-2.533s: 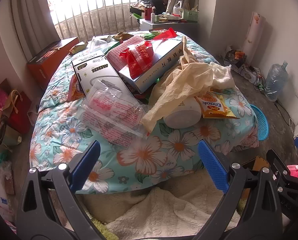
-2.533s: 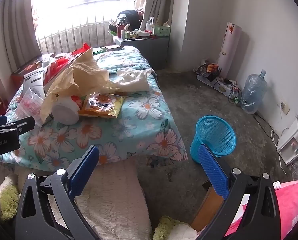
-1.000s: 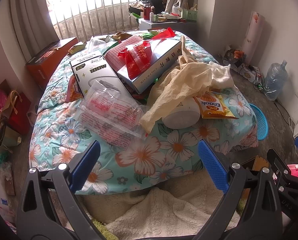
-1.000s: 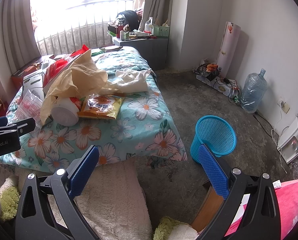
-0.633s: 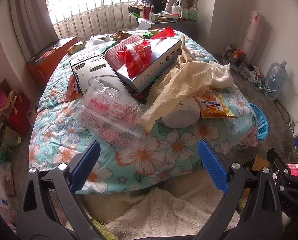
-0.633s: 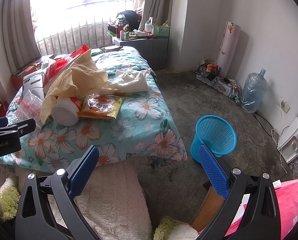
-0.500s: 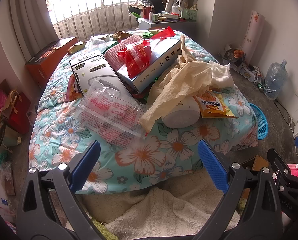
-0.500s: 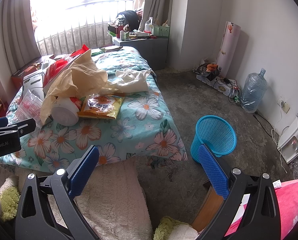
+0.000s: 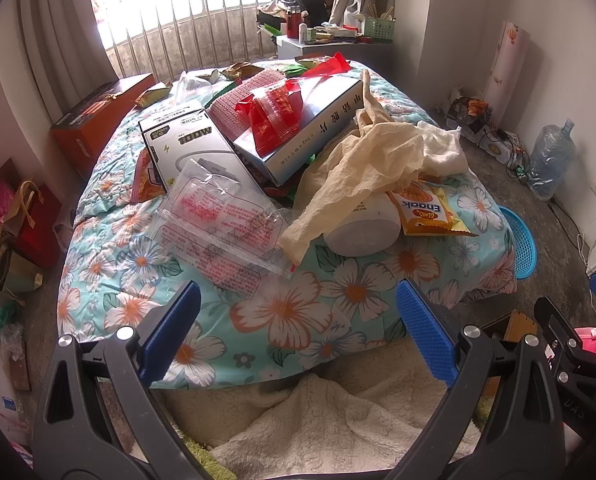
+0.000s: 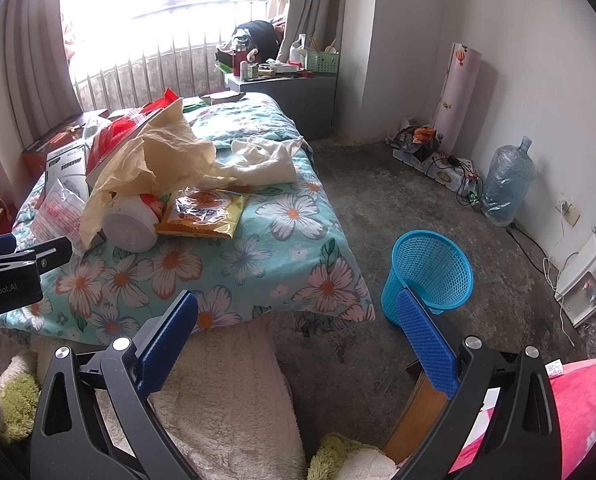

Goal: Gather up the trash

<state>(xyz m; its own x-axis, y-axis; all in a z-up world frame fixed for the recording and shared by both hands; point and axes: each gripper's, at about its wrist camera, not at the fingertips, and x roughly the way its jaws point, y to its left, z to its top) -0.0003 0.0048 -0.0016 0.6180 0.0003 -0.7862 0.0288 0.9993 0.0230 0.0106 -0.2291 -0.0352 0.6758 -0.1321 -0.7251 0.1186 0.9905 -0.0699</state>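
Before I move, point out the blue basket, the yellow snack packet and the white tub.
blue basket (image 10: 431,264), right wrist view, mesh wall.
yellow snack packet (image 10: 206,212), right wrist view, printed front.
white tub (image 9: 359,232), left wrist view, round base.

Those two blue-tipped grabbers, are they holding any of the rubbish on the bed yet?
No. The left gripper and the right gripper are both open with nothing between their fingers, short of the snack packet and the blue basket.

Home bedroom, floral bedspread (image 9: 298,320) strewn with litter, curtained barred window (image 10: 158,40), blue wastebasket (image 10: 429,276) on the floor
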